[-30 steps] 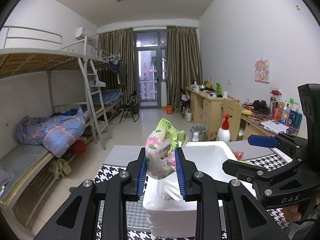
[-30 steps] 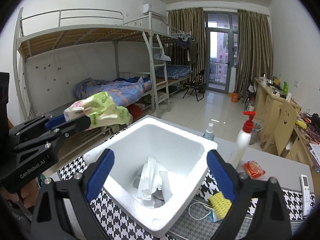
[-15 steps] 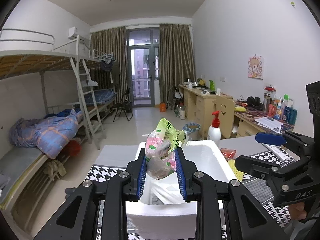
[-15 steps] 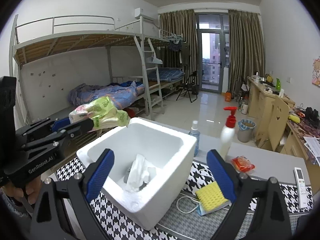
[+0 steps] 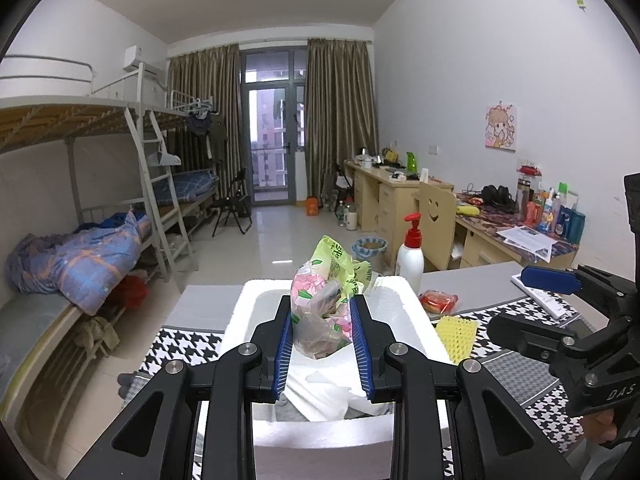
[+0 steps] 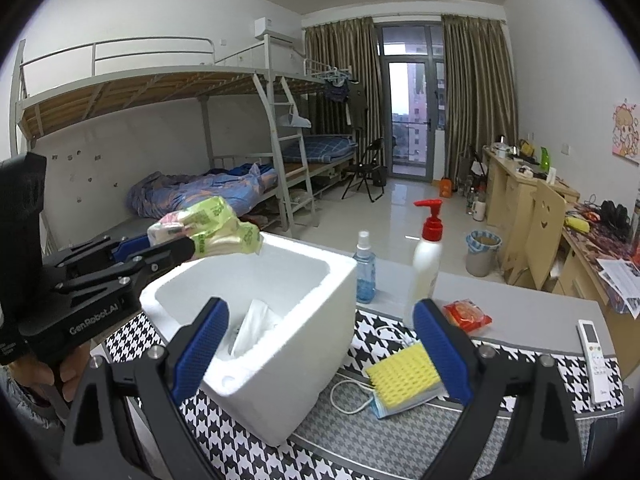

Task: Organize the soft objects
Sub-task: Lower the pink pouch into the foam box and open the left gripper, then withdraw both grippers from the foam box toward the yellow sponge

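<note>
My left gripper (image 5: 320, 300) is shut on a crumpled bundle of plastic bags (image 5: 326, 292), pink floral and light green. It hangs over the near side of an open white foam box (image 5: 404, 292). The box (image 6: 312, 320) holds white tissue (image 6: 256, 320) and some grey cloth. In the right wrist view the bag bundle (image 6: 208, 224) sits above the box's far left rim. My right gripper (image 6: 320, 306) is open wide with nothing between its pads, in front of the box. A yellow sponge (image 6: 404, 376) lies just left of its right finger.
The sponge rests on a blue face mask with white loops (image 6: 384, 408). A pump bottle (image 6: 426, 264), a blue spray bottle (image 6: 365, 272), a red snack packet (image 6: 466, 314) and a remote (image 6: 594, 344) stand behind on the houndstooth table cover (image 6: 400, 440). Bunk beds and desks lie beyond.
The left gripper, still holding the bags, has come over the middle of the box. In the right wrist view the box has slid left and the sponge has come fully into view.
</note>
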`<state>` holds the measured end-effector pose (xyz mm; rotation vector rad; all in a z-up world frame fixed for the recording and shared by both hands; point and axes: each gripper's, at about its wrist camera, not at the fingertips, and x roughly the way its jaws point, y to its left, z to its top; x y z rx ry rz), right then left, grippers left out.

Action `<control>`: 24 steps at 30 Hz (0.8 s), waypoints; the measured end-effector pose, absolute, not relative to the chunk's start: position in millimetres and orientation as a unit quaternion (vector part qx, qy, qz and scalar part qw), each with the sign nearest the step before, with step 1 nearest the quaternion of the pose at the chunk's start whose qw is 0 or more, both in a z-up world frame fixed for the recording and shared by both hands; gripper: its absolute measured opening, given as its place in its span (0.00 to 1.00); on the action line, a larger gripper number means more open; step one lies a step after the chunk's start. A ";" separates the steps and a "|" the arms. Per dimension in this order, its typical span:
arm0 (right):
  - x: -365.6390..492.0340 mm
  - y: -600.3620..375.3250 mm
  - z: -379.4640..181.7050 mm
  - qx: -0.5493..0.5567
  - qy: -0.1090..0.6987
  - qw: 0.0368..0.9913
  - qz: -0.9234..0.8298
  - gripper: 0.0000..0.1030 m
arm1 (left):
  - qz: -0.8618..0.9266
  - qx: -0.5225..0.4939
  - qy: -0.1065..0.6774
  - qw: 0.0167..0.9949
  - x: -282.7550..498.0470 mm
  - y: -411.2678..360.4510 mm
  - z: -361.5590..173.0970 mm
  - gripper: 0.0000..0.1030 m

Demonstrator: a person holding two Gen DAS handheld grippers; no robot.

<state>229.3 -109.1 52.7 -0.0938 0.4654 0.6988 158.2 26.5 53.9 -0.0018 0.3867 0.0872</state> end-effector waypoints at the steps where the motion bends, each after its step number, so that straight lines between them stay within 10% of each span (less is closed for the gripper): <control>1: 229.8 -111.1 52.1 -0.044 0.227 0.913 0.337 0.93 | 0.043 -0.002 0.194 0.980 159.8 26.5 53.7 0.29; 7: 233.3 -118.1 48.9 -0.039 0.232 0.914 0.331 0.93 | 0.044 -0.003 0.207 0.977 167.7 25.4 48.8 0.37; 14: 237.2 -124.0 45.9 -0.036 0.236 0.914 0.329 0.93 | 0.052 -0.008 0.205 0.977 168.7 25.6 46.2 0.94; 24: 235.8 -135.1 44.8 -0.028 0.235 0.917 0.321 0.93 | 0.056 -0.021 0.196 0.979 164.3 21.5 47.1 0.96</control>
